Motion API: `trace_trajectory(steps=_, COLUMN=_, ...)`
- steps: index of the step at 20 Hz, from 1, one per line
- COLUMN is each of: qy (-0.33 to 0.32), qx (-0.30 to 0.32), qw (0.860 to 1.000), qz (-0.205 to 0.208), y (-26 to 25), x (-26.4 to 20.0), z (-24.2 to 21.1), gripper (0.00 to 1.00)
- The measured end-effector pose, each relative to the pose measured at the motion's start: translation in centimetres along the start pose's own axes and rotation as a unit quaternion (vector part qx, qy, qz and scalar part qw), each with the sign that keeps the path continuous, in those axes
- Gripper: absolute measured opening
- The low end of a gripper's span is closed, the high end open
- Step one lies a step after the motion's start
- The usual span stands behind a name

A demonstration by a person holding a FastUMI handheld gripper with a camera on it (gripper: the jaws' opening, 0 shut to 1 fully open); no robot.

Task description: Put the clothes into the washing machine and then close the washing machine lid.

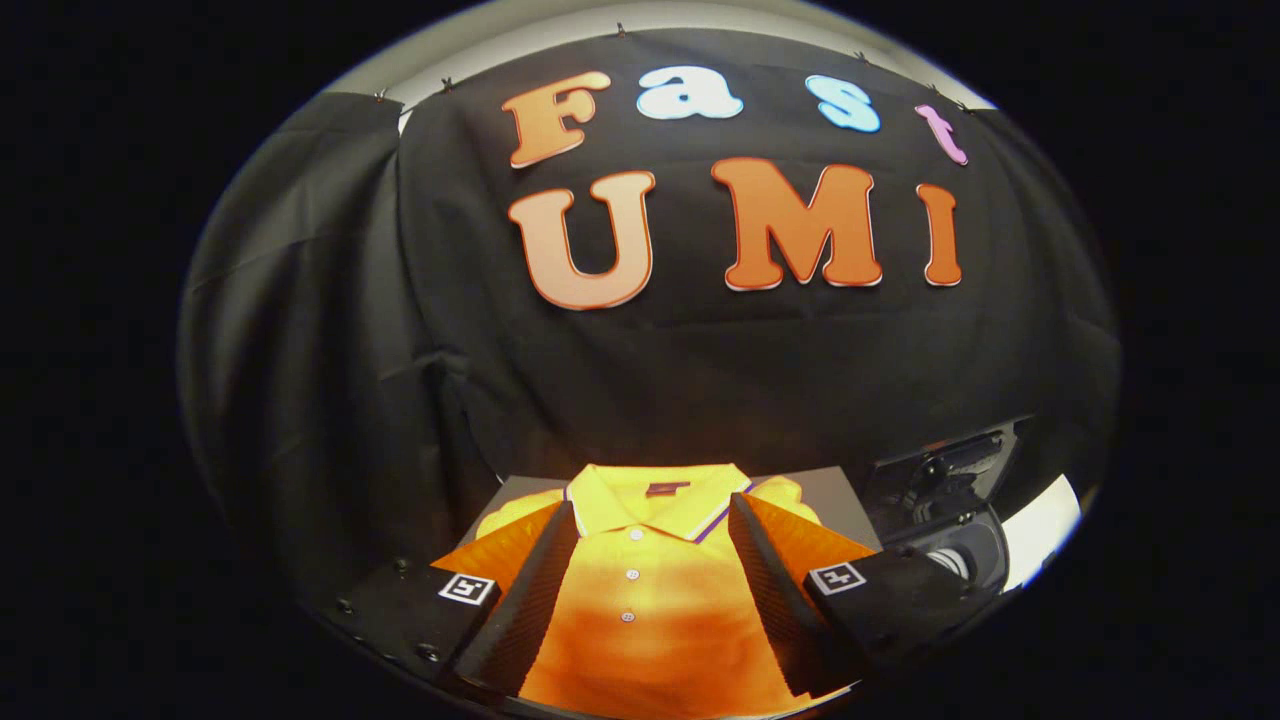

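The gripper is spread wide, with its two fingers set well apart and nothing clamped between them. Each finger carries a small square marker tag on its base.

A yellow-orange polo shirt lies flat directly between and below the fingers, face up. Its collar sits just ahead of the fingertips and has a thin dark stripe along its edge. A small dark label shows inside the neck. The button placket runs down the middle of the gap between the fingers, with three buttons visible. The shoulders of the shirt extend outward behind both fingers. Whether the fingers touch the fabric cannot be told.

The shirt rests on a grey tabletop, bare parts of which show beyond the shoulders on either side of the collar.

To the right of the right finger, just beyond its base, stands a dark machine body with a round opening; its details are too dim to identify further.
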State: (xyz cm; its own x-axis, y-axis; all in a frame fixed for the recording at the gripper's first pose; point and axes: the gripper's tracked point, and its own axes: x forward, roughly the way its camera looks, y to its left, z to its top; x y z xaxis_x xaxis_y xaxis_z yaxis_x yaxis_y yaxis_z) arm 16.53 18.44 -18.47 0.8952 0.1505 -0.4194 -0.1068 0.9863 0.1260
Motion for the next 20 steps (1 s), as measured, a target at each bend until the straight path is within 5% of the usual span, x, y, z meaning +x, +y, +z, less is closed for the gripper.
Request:
trace_trajectory(steps=8, qy=0.135, qx=0.002, qw=0.99, qz=-0.04, y=0.0, x=4.7, z=-7.4, gripper=0.99)
trace_trajectory(steps=20, qy=0.185, qx=-0.036, qw=0.98, qz=-0.059, y=0.2, x=4.4, z=-7.7, gripper=0.98)
